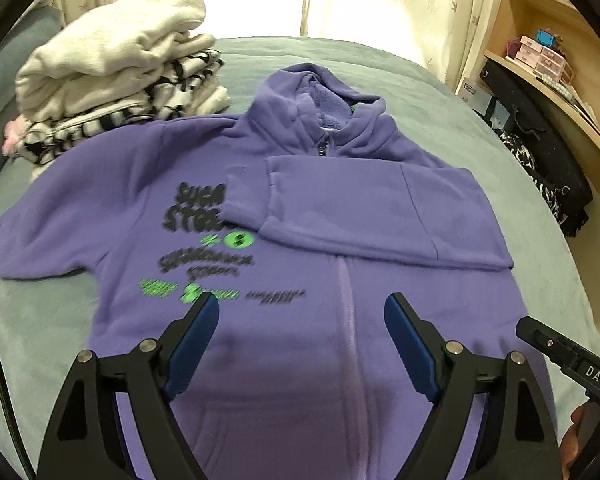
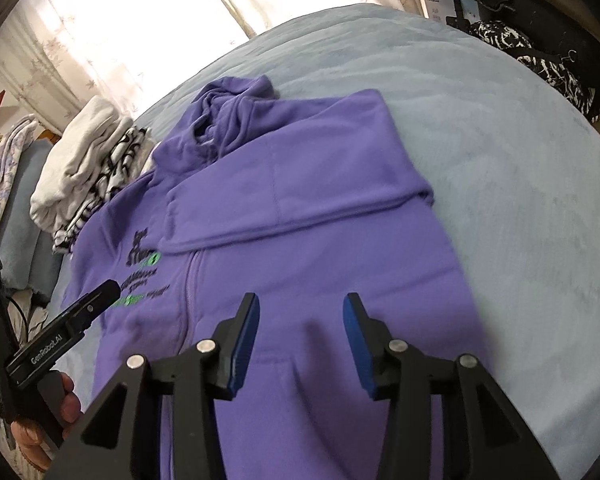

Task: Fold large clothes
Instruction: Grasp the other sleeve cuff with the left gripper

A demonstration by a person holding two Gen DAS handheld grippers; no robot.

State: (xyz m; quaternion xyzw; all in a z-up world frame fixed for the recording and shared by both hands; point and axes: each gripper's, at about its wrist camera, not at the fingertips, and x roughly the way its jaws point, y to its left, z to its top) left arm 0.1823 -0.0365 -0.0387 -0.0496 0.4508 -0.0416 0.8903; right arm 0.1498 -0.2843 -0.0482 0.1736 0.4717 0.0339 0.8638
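Note:
A purple zip hoodie [image 1: 300, 248] with black and green print lies face up on the bed, hood away from me. One sleeve [image 1: 340, 204] is folded across the chest; the other lies spread out at the left. My left gripper [image 1: 302, 312] is open and empty above the lower front. The hoodie also shows in the right wrist view [image 2: 308, 232], with the folded sleeve [image 2: 300, 196] across it. My right gripper [image 2: 300, 312] is open and empty above the lower right front. The left gripper's body shows at that view's left edge [image 2: 72, 320].
A stack of folded white and striped clothes [image 1: 116, 80] sits at the bed's far left. The grey-blue bedspread [image 1: 440, 100] surrounds the hoodie. Wooden shelves [image 1: 548, 52] and dark bags [image 1: 540, 152] stand to the right of the bed. Curtains hang behind.

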